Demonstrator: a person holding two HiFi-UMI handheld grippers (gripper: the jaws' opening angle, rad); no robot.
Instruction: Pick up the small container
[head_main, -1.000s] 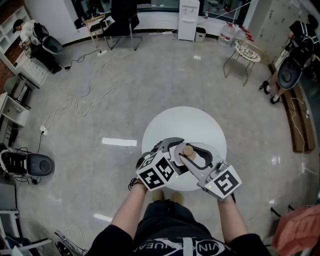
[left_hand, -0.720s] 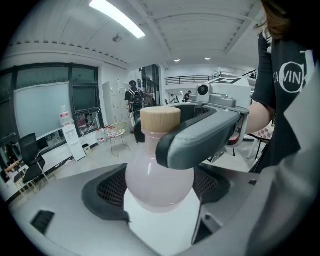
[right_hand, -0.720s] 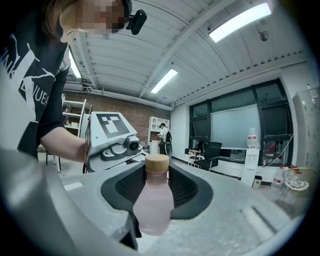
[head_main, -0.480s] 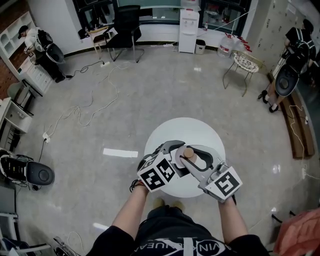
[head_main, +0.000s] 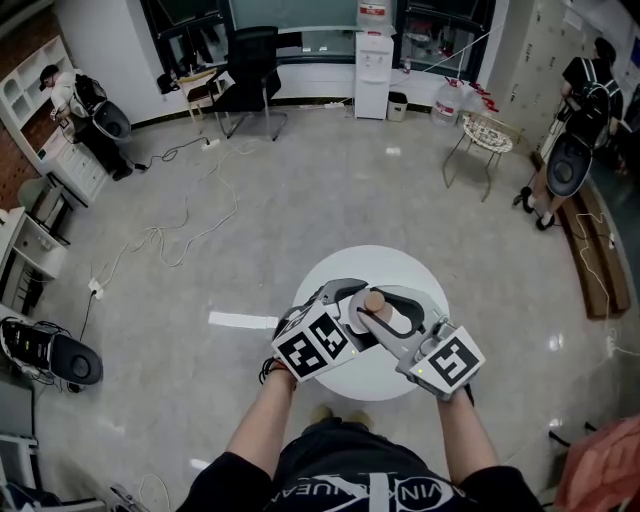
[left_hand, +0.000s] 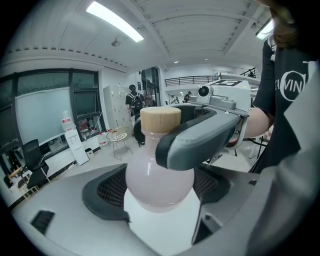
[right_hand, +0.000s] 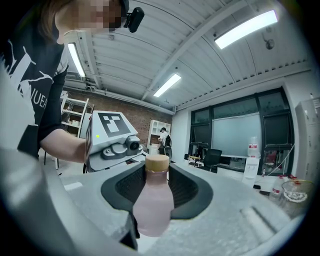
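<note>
Pink cork-capped bottle on white bench, clenched by left tool and right tool, presumably steadied for lifting.

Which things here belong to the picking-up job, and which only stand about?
For the job: pink bottle, left claw, right claw, round white table.
Only standing about: black chair, water dispenser, wire chair, floor cables.

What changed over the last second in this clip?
Nothing changed in the grip: the left gripper and right gripper are both still closed on the small container over the round table. Only the head view drifted, so the table sits slightly lower in the frame and more of the far room shows.
</note>
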